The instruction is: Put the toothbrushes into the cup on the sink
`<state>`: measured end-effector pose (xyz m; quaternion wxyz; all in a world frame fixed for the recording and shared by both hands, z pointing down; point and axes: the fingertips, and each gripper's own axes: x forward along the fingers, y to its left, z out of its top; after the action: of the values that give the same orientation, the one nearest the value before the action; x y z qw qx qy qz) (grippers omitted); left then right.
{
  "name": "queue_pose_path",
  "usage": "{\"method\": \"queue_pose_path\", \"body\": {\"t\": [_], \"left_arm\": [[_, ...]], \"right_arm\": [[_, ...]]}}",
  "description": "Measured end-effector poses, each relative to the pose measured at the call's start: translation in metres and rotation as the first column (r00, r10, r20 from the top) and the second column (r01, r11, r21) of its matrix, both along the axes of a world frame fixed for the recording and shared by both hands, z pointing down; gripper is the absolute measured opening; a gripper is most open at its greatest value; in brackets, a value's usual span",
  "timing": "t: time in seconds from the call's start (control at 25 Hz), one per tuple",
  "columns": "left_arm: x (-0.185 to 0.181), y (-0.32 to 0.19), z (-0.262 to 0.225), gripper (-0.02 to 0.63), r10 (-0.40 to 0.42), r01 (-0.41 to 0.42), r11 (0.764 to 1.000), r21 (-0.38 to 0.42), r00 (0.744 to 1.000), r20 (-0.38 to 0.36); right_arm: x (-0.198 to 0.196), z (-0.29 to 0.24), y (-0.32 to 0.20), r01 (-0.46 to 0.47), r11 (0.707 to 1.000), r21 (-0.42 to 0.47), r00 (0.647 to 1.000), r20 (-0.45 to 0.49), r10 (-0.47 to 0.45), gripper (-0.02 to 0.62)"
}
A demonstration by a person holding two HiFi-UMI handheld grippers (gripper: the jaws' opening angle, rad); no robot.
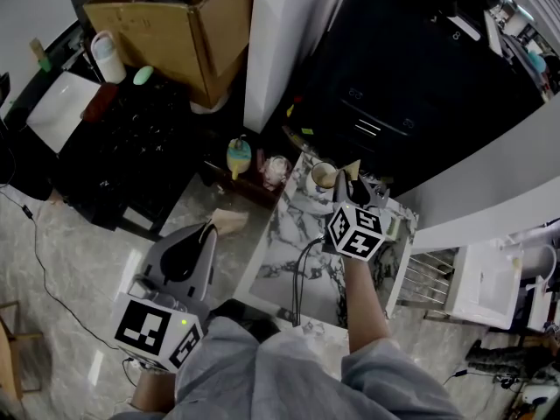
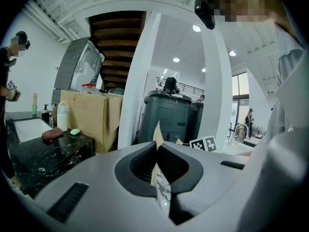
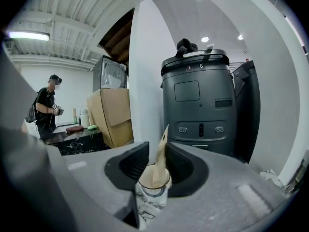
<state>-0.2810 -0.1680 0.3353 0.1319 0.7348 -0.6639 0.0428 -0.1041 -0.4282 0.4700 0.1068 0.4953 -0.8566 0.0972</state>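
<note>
A cup (image 1: 322,176) stands at the far end of the marble sink top (image 1: 293,234). A beige toothbrush (image 3: 161,153) stands in the cup (image 3: 153,190), its tip up between the jaws of my right gripper (image 3: 157,151). Those jaws stand apart from it on both sides, so the gripper (image 1: 350,186) is open. My left gripper (image 1: 208,230) hangs low at the left, off the sink top, and is shut on a second flat beige toothbrush (image 2: 158,132), which pokes out above the left gripper's (image 2: 157,151) pads.
A black cable (image 1: 302,265) lies on the marble top. Behind it are a white pillar (image 1: 280,42), a big dark grey machine (image 1: 411,68), a cardboard box (image 1: 175,24) and a black stone counter (image 1: 131,138). A person (image 3: 48,110) stands far off.
</note>
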Motion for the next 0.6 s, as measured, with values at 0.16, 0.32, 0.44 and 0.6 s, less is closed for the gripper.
{"method": "queue_pose_path", "body": {"t": [0.16,0.32,0.44,0.6], "left_arm": [[0.003,0.000,0.000,0.006,0.011,-0.011,1.000,0.004,1.000,-0.002],[0.007,-0.001,-0.003,0.006,0.031,-0.031,0.999,0.014,1.000,-0.001],[0.011,-0.004,-0.004,0.006,0.054,-0.054,0.998,0.023,0.999,-0.002],[0.023,-0.011,-0.007,0.006,0.098,-0.098,0.994,0.037,0.995,-0.005]], "right_arm": [[0.002,-0.013,0.005,0.000,1.000,0.023,1.000,0.010,0.000,0.117],[0.008,-0.028,0.014,-0.011,0.999,0.041,0.999,0.036,0.010,0.117],[0.013,-0.040,0.023,-0.015,0.999,0.050,0.999,0.051,0.012,0.117],[0.027,-0.062,0.038,-0.021,0.997,0.070,0.997,0.069,0.016,0.109]]}}
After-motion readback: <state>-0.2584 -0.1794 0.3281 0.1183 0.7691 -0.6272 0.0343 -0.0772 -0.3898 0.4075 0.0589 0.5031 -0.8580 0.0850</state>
